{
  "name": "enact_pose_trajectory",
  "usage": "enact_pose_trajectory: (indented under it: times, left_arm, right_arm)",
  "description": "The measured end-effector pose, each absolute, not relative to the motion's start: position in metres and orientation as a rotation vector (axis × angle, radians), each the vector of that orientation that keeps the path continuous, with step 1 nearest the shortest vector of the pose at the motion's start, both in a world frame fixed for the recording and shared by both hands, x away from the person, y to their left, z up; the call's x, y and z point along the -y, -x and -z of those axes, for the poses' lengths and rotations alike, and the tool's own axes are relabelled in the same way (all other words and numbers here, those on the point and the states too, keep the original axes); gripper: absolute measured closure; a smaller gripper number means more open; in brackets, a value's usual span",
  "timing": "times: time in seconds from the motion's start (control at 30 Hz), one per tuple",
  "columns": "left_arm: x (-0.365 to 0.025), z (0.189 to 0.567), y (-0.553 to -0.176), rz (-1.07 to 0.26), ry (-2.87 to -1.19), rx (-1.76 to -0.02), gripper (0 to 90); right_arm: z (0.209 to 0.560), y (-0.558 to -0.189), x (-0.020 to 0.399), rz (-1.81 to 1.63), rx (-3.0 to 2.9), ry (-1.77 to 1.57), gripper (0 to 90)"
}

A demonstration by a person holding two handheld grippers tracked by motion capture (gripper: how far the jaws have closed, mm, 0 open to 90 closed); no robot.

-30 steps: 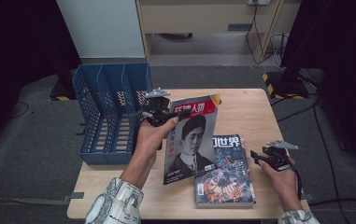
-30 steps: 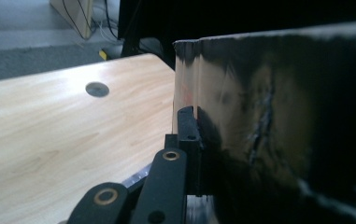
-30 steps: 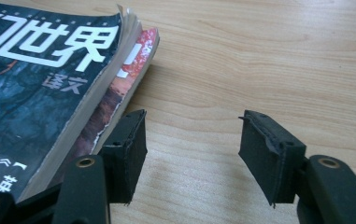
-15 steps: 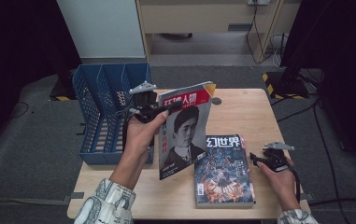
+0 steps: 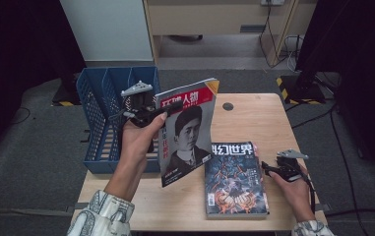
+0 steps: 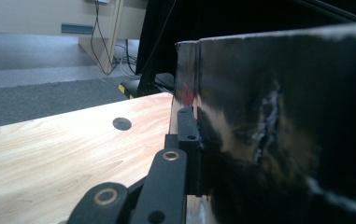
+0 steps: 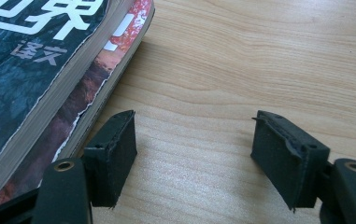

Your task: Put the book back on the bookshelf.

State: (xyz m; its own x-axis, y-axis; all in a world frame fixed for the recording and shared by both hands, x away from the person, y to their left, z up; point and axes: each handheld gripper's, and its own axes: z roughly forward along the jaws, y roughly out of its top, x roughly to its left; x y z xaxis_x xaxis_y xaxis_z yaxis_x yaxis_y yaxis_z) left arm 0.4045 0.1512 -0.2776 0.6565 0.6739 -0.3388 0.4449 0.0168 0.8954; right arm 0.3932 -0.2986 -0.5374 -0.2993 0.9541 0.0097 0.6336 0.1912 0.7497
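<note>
From the high view, the left gripper point(image 5: 168, 109) is clenched on the upper left edge of a magazine point(image 5: 189, 129), which is lifted nearly upright above the left half of the wooden table point(image 5: 268, 118), its lower corner just over the tabletop. The cover bears a red band with large white Chinese characters and a black-and-white portrait. Just to its left, off the table edge, stands a blue file rack point(image 5: 96, 113) with slotted dividers; the person's left hand point(image 5: 138, 140) is between rack and magazine. A second magazine point(image 5: 234, 179) lies flat on the table to the right, on top of another one, with big white characters along its top and dark fantasy art. The right gripper point(image 5: 266, 169) rests low beside its right edge. A small round hole point(image 5: 228, 106) sits in the tabletop behind.

The left gripper view looks along one black jaw pressed flat against the glossy dark cover point(image 6: 283, 130), with bare tabletop point(image 6: 49, 154) and the round hole point(image 6: 122, 123) off to the side.

In the right gripper view the jaws stand apart with nothing but wood grain point(image 7: 194, 140) between them; they have just been opening. The stacked magazines point(image 7: 49, 84) lie just beside one jaw, and their worn page edges show plainly here.
</note>
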Motion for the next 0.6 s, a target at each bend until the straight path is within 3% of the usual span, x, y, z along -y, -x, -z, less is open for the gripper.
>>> enact_pose_trajectory:
  times: [0.6]
  left_arm:
    - [-0.204,0.273,-0.396,-0.284,-1.531,-1.002,86.4]
  right_arm:
    - [0.537,-0.393,0.299,-0.914,-2.009,-1.482,30.5]
